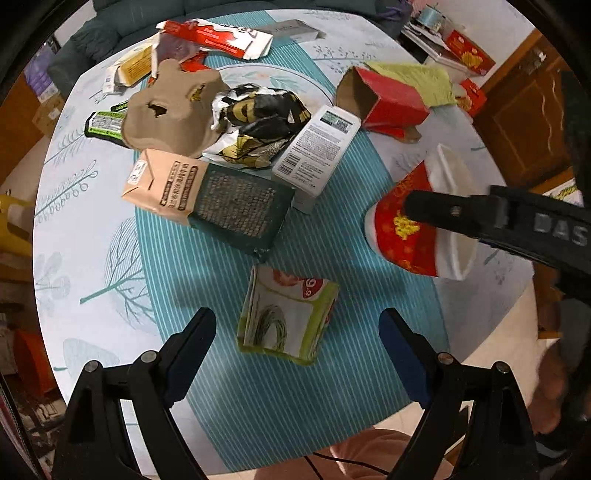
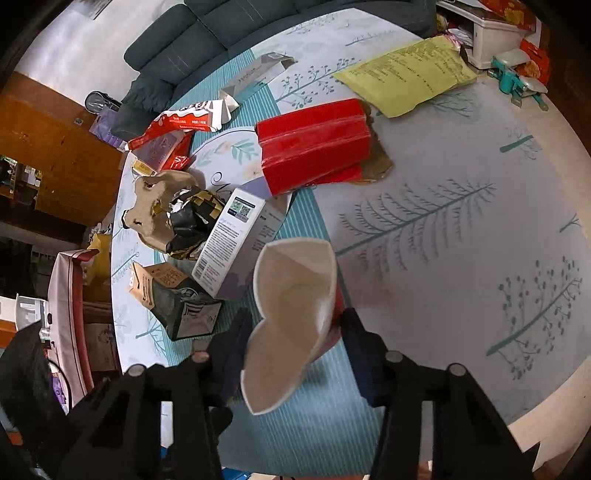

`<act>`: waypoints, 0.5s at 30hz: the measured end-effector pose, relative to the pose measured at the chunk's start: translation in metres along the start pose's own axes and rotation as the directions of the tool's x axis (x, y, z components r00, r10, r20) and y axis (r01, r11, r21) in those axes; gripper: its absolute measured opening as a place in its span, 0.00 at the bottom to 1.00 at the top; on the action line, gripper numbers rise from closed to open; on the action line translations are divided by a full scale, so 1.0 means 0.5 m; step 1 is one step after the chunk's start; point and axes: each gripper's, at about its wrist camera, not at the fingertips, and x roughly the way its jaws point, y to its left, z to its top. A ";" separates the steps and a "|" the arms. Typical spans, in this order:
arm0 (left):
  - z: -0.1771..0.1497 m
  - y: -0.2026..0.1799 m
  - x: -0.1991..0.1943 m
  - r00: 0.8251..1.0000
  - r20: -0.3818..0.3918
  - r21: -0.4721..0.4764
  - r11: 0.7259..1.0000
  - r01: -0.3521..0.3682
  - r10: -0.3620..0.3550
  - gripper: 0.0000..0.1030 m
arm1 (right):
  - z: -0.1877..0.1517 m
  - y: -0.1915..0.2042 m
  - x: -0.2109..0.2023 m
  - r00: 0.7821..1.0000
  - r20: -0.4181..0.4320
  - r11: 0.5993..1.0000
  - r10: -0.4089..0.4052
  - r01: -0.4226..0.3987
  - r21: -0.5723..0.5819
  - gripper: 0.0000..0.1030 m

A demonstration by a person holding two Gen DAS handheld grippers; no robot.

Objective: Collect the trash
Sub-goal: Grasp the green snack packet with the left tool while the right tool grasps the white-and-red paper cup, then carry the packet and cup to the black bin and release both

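Note:
A small green-and-white carton [image 1: 288,314] lies on the teal striped runner of the round table [image 1: 92,206]. My left gripper [image 1: 297,317] hangs just above it, open, one finger on each side and neither touching it. A red paper cup with gold print [image 1: 410,236] lies on its side at the right. In the right wrist view its white inside [image 2: 295,295] faces the camera and its rim is squashed into a pinched shape. My right gripper [image 2: 293,325] is shut on the cup, one finger [image 1: 461,212] lying across its red wall.
A heap of trash fills the table's middle: brown pulp tray [image 1: 166,107], crumpled black-and-gold wrapper [image 1: 258,114], white box [image 1: 317,147], peach-and-green carton [image 1: 207,192], red box [image 1: 388,96], red-and-white wrapper [image 1: 218,37]. A yellow-green sheet [image 2: 406,70] lies beyond. A dark sofa [image 2: 207,33] stands behind.

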 end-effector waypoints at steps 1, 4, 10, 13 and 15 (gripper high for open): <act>0.002 -0.005 0.007 1.000 -0.004 0.006 1.000 -0.006 0.006 0.86 | -0.001 -0.002 -0.003 1.000 0.004 1.000 0.002 -0.002 0.003 0.45; 0.007 -0.015 0.023 1.000 -0.013 0.026 0.999 -0.022 0.022 0.86 | -0.003 -0.011 -0.009 1.000 0.012 1.000 0.012 -0.012 0.014 0.41; 0.008 -0.044 0.057 0.998 -0.041 0.062 0.997 -0.046 0.049 0.59 | -0.007 -0.025 -0.021 0.999 0.028 0.999 0.026 -0.027 0.034 0.33; 0.005 -0.048 0.061 0.998 -0.054 0.049 0.999 -0.019 0.022 0.43 | -0.012 -0.028 -0.024 0.999 0.036 0.999 0.030 -0.031 0.037 0.31; 0.000 -0.054 0.054 0.999 -0.037 0.055 0.998 -0.016 0.018 0.35 | -0.018 -0.028 -0.025 0.999 0.040 0.999 0.030 -0.032 0.041 0.31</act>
